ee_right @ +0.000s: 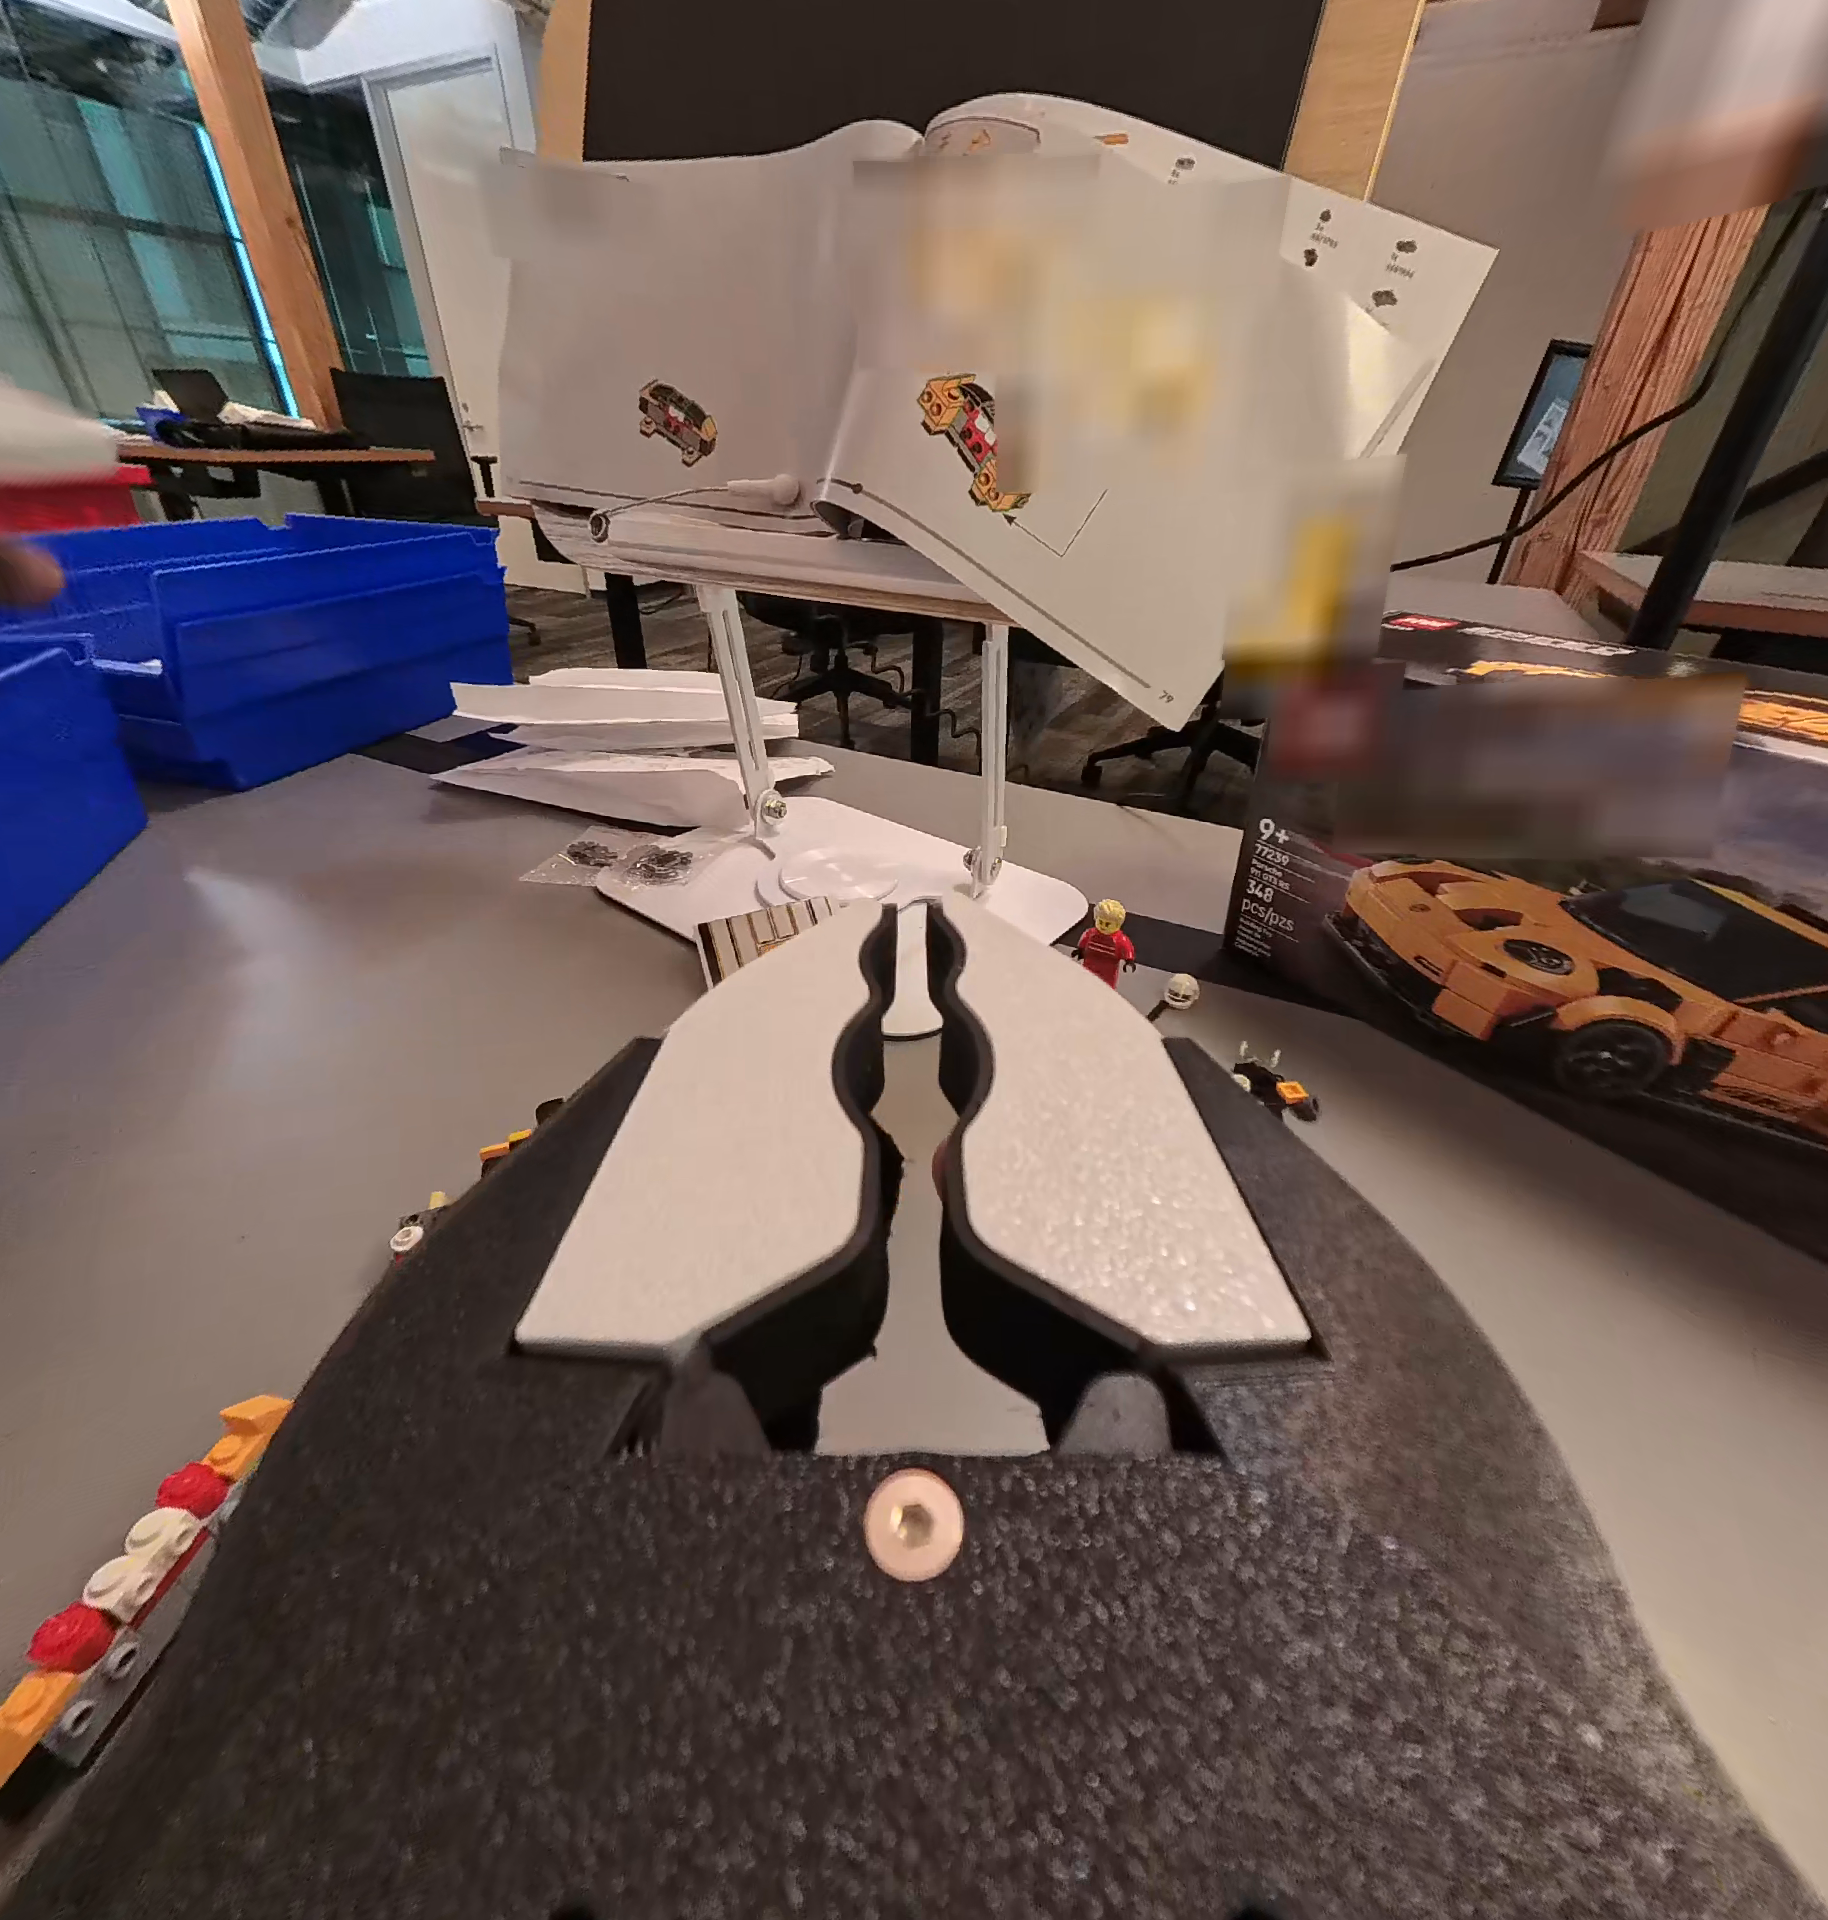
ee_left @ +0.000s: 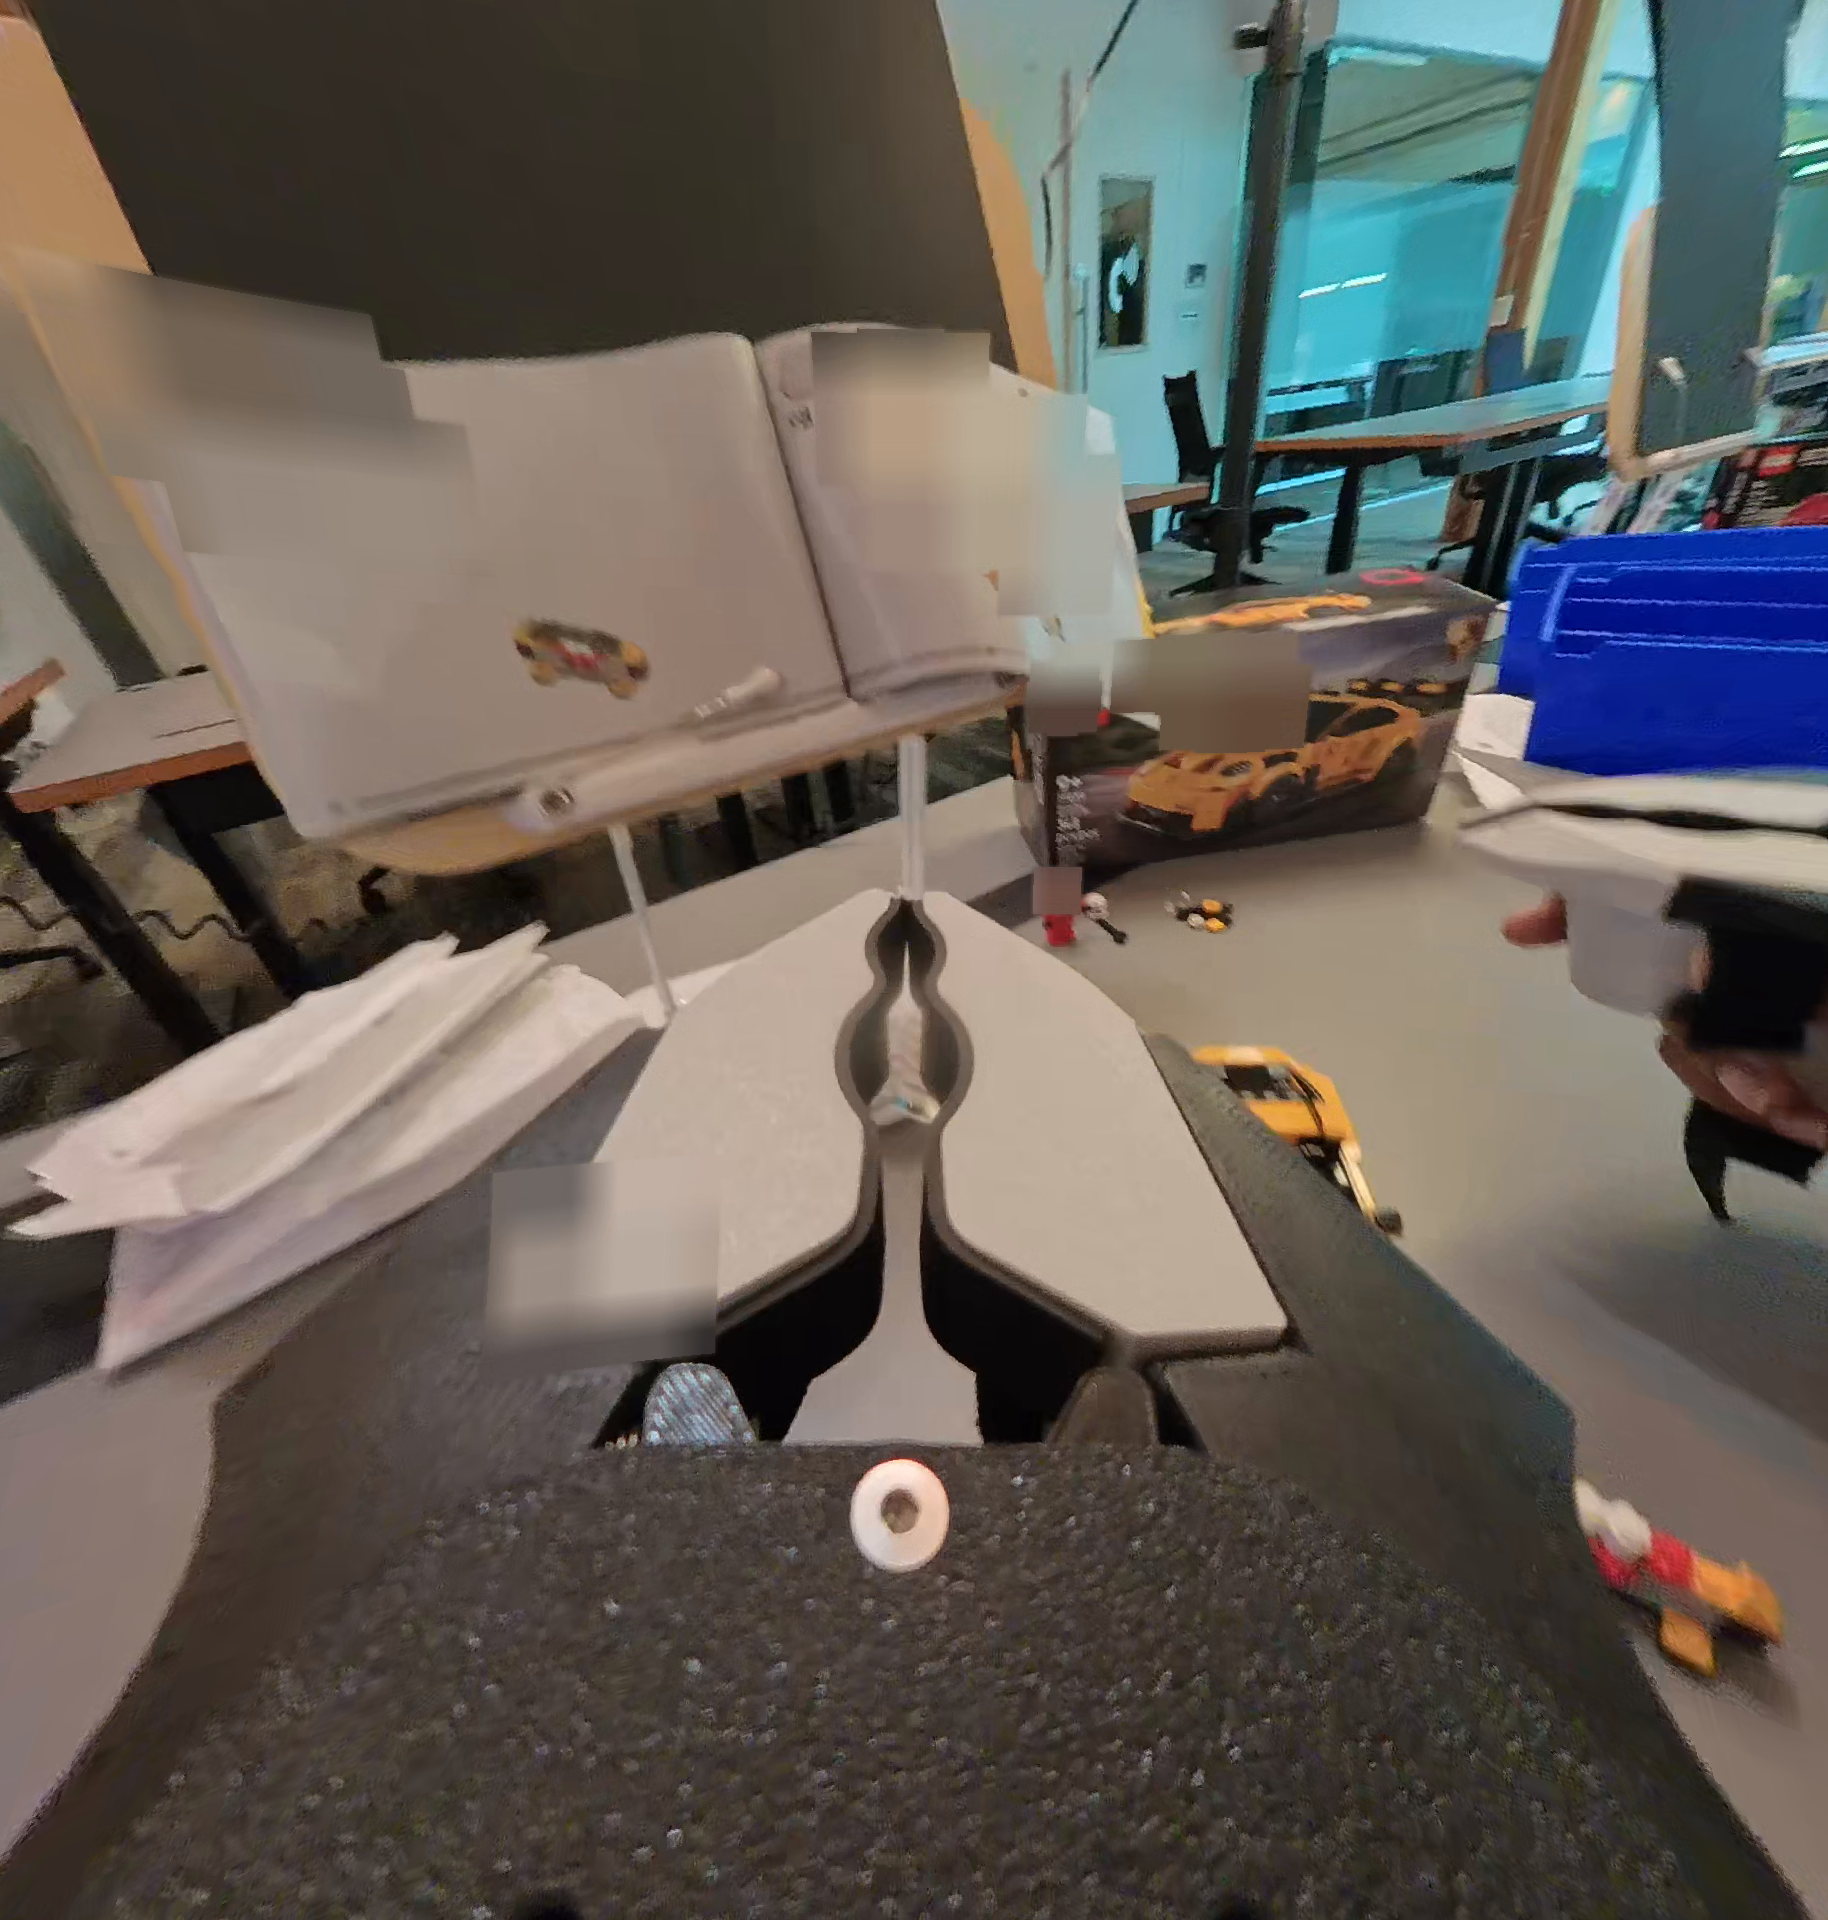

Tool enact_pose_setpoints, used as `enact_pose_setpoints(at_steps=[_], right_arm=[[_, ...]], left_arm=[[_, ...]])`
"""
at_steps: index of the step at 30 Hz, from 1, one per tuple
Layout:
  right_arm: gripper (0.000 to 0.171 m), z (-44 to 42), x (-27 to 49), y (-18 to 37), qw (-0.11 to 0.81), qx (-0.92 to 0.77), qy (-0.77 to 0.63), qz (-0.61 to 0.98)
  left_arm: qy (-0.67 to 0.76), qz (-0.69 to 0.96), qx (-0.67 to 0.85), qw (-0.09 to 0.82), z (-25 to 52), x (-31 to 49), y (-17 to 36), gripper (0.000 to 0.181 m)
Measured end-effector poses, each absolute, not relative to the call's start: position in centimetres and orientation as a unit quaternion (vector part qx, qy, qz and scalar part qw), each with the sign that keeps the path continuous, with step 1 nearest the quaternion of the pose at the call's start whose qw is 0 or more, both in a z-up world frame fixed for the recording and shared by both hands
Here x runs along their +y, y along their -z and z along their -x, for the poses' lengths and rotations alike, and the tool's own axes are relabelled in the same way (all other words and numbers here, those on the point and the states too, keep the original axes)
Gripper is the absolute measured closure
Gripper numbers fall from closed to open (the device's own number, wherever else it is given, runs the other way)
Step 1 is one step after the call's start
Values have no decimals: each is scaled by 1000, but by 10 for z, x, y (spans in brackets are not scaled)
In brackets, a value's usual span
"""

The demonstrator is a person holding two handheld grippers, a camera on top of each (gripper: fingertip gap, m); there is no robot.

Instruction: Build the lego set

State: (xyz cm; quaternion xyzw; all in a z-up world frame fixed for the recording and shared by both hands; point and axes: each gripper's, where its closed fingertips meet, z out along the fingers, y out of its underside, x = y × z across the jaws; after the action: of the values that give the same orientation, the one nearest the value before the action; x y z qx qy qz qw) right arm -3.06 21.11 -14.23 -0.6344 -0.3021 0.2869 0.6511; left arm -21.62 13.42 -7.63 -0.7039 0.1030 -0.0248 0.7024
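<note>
Grey table (ee_right: pixel 266 1039) carrying bricks (ee_right: pixel 110 1600); left gripper (ee_left: pixel 906 920) pinching together, empty; right gripper (ee_right: pixel 915 920) gaping slightly, gripping nothing, facing booklet (ee_right: pixel 785 343).

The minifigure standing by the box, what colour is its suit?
Red; the minifigure shows best in the right wrist view.

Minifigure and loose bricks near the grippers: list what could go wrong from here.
1. The minifigure stands upright just past the right gripper; a forward sweep could topple it.
2. The brick strip lies right beside that gripper's body and could get dragged or pushed along the table.
3. The half-built car sits partly hidden behind the left gripper, so it could be bumped unseen.
</note>
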Motion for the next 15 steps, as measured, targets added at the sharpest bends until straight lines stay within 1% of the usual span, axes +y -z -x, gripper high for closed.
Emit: enact_pose_setpoints(at_steps=[4,7,11,15], right_arm=[[167,32,209,142,651,-307,-287,632],[167,32,208,142,648,-309,-291,633],[167,32,207,143,645,-311,-291,634],[167,33,206,144,642,-316,-292,635]], left_arm=[[2,702,89,707,240,174,16,181],[-39,707,72,703,271,220,-7,181],[-97,728,37,677,313,270,2,181],[-113,729,23,674,325,285,18,181]])
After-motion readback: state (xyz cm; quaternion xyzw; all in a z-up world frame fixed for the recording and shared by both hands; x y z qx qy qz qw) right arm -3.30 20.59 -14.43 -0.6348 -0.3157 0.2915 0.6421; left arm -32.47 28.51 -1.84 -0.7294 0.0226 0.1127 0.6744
